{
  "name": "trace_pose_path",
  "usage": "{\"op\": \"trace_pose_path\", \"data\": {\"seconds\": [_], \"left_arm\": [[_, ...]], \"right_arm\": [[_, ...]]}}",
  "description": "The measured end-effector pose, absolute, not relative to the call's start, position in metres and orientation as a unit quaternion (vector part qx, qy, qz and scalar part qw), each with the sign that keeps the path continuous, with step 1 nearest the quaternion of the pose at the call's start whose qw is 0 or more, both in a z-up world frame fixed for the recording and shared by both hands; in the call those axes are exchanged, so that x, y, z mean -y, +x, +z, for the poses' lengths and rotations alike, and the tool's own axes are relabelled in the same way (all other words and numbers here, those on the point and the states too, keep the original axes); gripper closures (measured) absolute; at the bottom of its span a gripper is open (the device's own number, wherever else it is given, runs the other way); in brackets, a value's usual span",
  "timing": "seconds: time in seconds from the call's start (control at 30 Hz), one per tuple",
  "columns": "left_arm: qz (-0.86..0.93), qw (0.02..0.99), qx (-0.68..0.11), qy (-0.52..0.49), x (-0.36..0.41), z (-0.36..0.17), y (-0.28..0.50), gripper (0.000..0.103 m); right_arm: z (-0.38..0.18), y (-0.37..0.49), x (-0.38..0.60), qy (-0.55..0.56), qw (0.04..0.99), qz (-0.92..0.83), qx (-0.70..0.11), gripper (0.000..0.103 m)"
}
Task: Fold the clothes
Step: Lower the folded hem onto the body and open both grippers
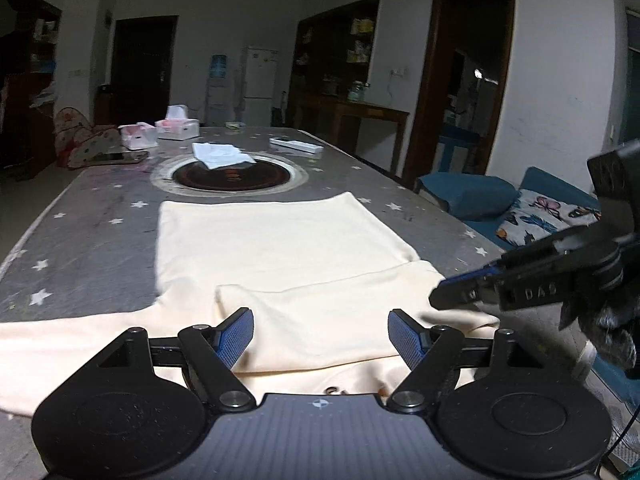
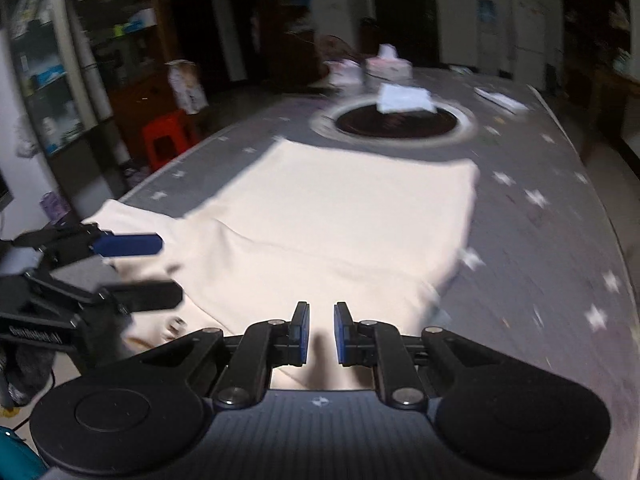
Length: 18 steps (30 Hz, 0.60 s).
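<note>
Your left gripper (image 1: 321,330) has its fingers spread wide and grips nothing; the cream shirt (image 1: 280,248) lies flat on the desk (image 1: 100,216) directly below and ahead of them, with one sleeve already folded in across the body just past the fingertips. Your right gripper (image 2: 321,330) has its fingers drawn close, leaving only a narrow gap. Cream cloth shows under that gap, but you cannot tell whether the pads are pinching any of it. In the left wrist view your right gripper (image 1: 464,290) sits off to the right of the left fingers, at the shirt's right edge. Further ahead of both sets of fingers a round dark inset (image 1: 230,176) is sunk in the desk, with a folded white cloth (image 1: 220,155) lying over its far rim.
</note>
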<state>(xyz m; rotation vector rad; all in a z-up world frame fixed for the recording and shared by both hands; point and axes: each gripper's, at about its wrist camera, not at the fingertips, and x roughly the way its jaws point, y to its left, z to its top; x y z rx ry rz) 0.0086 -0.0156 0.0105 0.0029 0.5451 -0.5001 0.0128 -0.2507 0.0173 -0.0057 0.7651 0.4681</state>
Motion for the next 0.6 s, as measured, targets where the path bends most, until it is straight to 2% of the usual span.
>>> {"op": "trace_pose_path", "data": {"seconds": [0.23,0.5,0.6], "left_arm": [[-0.264,0.924,-0.276,0.006,0.032,0.006,0.02,0.03],[-0.264,0.922,-0.284,0.002,0.039,-0.001,0.037,0.031],[-0.252,0.923,-0.291,0.003,0.037,-0.005,0.042,0.031]], "right_arm": [[0.0,0.01,0.277,0.024,0.901,0.2,-0.384,0.089],[0.015,0.026,0.281,0.023,0.913,0.2,-0.353,0.086],[0.011,0.039,0.278,0.023,0.914,0.199,-0.353,0.08]]}}
